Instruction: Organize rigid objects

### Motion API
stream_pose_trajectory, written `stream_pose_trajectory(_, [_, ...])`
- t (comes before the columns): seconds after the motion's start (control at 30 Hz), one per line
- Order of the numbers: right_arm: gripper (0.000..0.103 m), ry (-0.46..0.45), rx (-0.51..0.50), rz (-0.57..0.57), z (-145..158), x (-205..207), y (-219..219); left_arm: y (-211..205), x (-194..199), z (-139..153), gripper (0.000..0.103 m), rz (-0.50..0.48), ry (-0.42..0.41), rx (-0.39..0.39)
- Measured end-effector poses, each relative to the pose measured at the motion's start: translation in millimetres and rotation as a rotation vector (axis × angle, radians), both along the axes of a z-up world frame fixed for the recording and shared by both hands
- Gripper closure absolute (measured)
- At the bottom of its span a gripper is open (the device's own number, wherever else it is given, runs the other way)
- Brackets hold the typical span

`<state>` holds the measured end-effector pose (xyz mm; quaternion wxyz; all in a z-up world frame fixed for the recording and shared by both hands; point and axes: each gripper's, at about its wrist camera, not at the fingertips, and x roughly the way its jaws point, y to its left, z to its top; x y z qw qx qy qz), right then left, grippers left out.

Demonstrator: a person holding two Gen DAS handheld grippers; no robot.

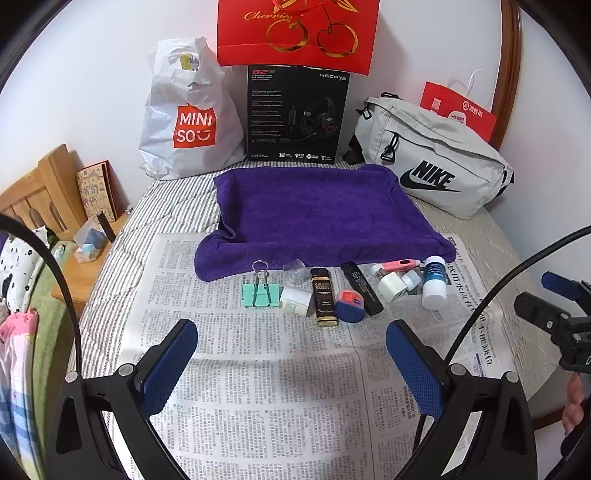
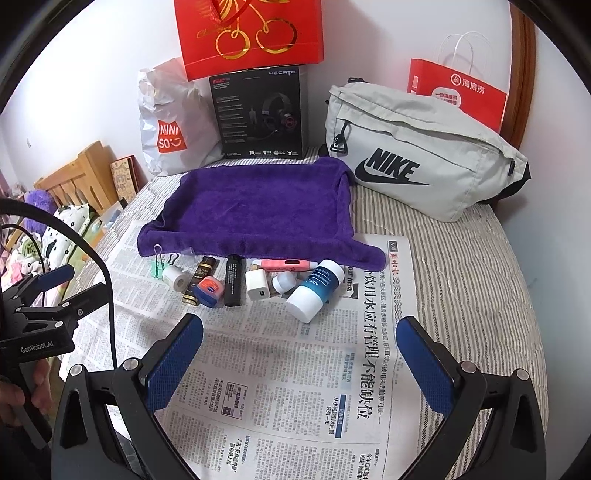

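Note:
A row of small items lies on the newspaper (image 1: 258,369) in front of a purple towel (image 1: 317,210): a green binder clip (image 1: 260,293), a white tape roll (image 1: 295,301), a brown Grand Reserve bottle (image 1: 324,297), a blue and orange tin (image 1: 350,305), a black lighter (image 1: 362,288), a white charger (image 1: 392,287), a pink pen (image 1: 397,264) and a white and blue bottle (image 1: 434,282). My left gripper (image 1: 291,339) is open, short of the row. My right gripper (image 2: 299,338) is open too, just before the white and blue bottle (image 2: 316,290).
Behind the purple towel (image 2: 255,206) stand a Miniso bag (image 1: 188,114), a black headset box (image 1: 295,114), a red cherry bag (image 1: 295,33) and a grey Nike pouch (image 1: 432,158). A wooden bedside shelf (image 1: 44,192) is at left. Striped bedding (image 2: 461,266) lies bare to the right.

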<state>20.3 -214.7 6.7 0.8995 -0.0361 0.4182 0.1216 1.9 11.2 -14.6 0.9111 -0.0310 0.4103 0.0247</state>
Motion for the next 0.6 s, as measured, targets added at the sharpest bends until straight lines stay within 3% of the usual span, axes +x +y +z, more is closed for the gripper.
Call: stream_pose_trajectory(0.6, [0.0, 0.016, -0.013, -0.01, -0.7, 3.4, -4.6, 7.4, -0.9, 1.1, 0.0, 0.013, 0.007, 0.009])
